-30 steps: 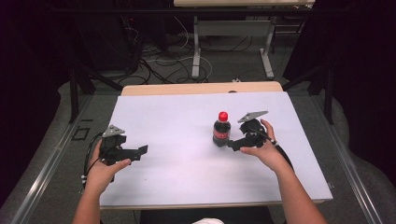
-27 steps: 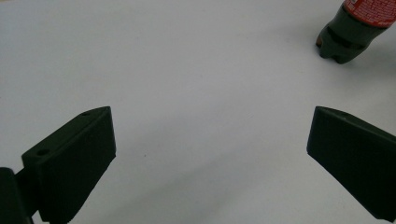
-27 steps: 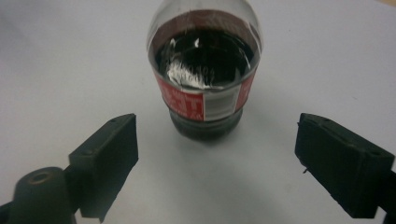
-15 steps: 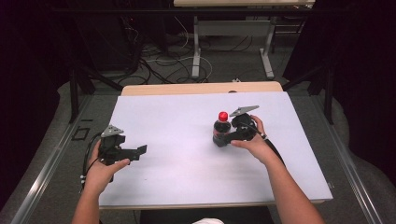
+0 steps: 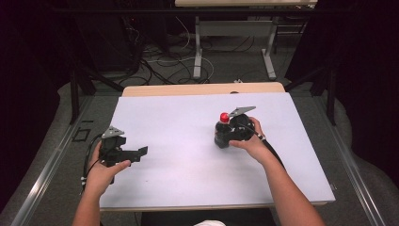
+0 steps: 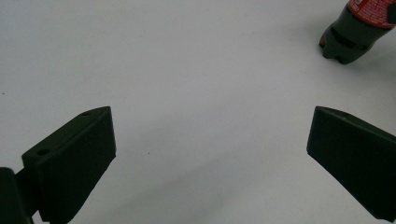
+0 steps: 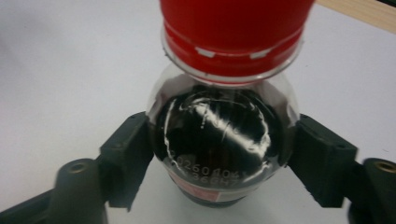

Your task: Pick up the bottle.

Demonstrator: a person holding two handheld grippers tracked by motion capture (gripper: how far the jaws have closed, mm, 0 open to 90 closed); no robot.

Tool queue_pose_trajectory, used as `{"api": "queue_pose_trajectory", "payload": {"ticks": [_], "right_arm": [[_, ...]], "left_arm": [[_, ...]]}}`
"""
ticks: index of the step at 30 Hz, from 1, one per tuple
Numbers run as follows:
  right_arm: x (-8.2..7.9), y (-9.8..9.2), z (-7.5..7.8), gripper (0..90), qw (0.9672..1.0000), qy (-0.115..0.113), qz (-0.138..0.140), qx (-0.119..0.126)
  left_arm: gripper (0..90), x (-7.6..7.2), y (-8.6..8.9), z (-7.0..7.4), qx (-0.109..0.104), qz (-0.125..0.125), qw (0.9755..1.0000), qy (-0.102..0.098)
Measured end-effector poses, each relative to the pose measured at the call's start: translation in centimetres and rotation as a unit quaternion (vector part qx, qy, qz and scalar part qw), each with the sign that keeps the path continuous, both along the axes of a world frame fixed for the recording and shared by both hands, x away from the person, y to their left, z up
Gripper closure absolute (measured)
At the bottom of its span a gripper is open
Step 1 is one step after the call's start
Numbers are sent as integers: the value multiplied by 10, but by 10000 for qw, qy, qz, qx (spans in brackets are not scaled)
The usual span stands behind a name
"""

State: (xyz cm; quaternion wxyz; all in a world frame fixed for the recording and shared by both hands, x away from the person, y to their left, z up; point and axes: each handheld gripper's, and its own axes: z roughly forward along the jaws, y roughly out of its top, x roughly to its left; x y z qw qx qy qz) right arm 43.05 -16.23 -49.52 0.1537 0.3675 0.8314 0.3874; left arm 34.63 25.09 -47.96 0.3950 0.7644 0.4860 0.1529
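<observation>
White tabletop carries an upright cola bottle right of centre. My right gripper has just been closing and now clamps its shoulder; my left gripper gapes empty. Next, I'd judge, a steady lift.

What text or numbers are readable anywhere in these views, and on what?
"0260104": printed code on the shoulder of the bottle, first characters uncertain, right gripper view.
"36GH7": second code line below it, partly blurred, uncertain.
White lettering on the red label, left gripper view: too cropped and blurred to read.
Red cap: nothing legible.
Table: no text.
</observation>
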Motion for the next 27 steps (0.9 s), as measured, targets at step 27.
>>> {"api": "queue_pose_trajectory", "payload": {"ticks": [27], "right_arm": [[-28, 8, 18, 295, 9995, -220, 226, -67]], "left_arm": [[15, 0, -2, -2, -6, -12, 10000, 3]]}}
